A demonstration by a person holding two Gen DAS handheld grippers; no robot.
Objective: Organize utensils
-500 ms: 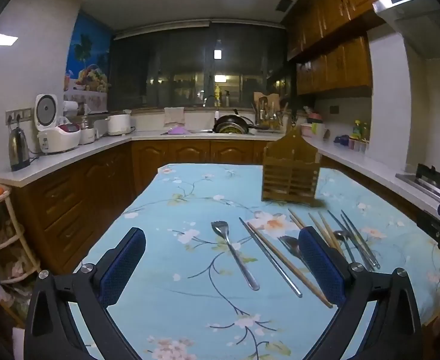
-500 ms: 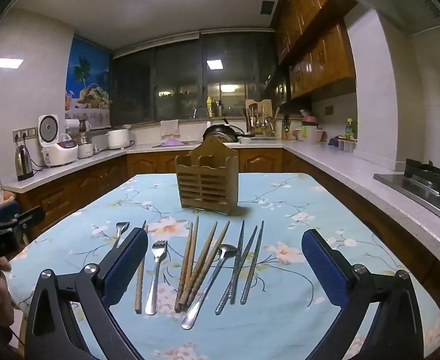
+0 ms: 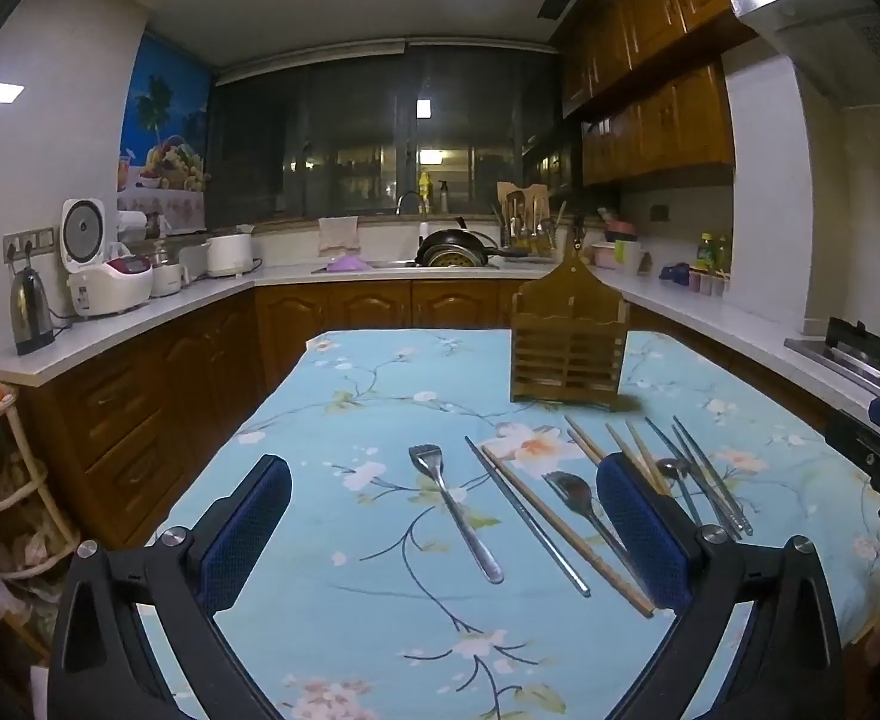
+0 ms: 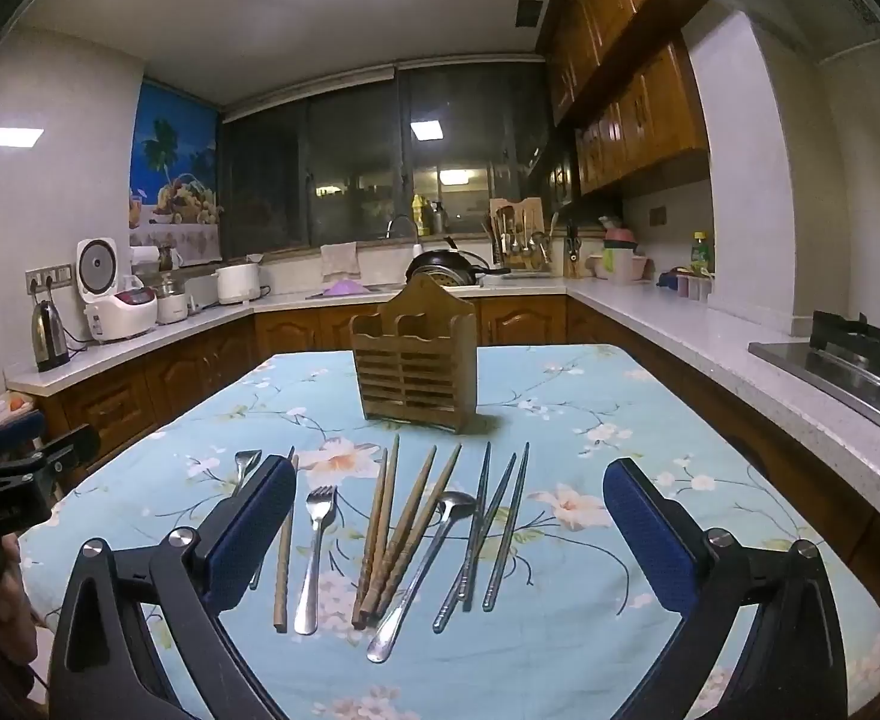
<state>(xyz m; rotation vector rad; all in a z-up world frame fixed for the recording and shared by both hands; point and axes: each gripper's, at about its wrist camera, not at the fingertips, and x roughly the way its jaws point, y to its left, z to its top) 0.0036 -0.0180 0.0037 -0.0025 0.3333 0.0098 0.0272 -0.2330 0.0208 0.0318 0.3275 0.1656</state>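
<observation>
A wooden slatted utensil holder (image 4: 416, 360) stands upright on the table with the blue flowered cloth (image 4: 589, 396); it also shows in the left wrist view (image 3: 567, 348). In front of it lie a steel fork (image 4: 315, 546), wooden chopsticks (image 4: 401, 531), a steel spoon (image 4: 425, 564) and steel chopsticks (image 4: 493, 525). In the left wrist view a steel spork (image 3: 454, 510) lies apart at the left, with one steel chopstick (image 3: 526, 516) and one wooden chopstick (image 3: 565, 531) beside it. My left gripper (image 3: 442, 534) is open above these. My right gripper (image 4: 448, 531) is open above the row. Both are empty.
Kitchen counters with wooden cabinets run along the left, back and right. A kettle (image 3: 30, 312) and rice cooker (image 3: 107, 276) stand on the left counter, a gas hob (image 4: 847, 354) on the right. My other gripper shows at each view's edge.
Both grippers have shifted slightly; the utensils look a little nearer in the left wrist view. Nothing on the table has moved.
</observation>
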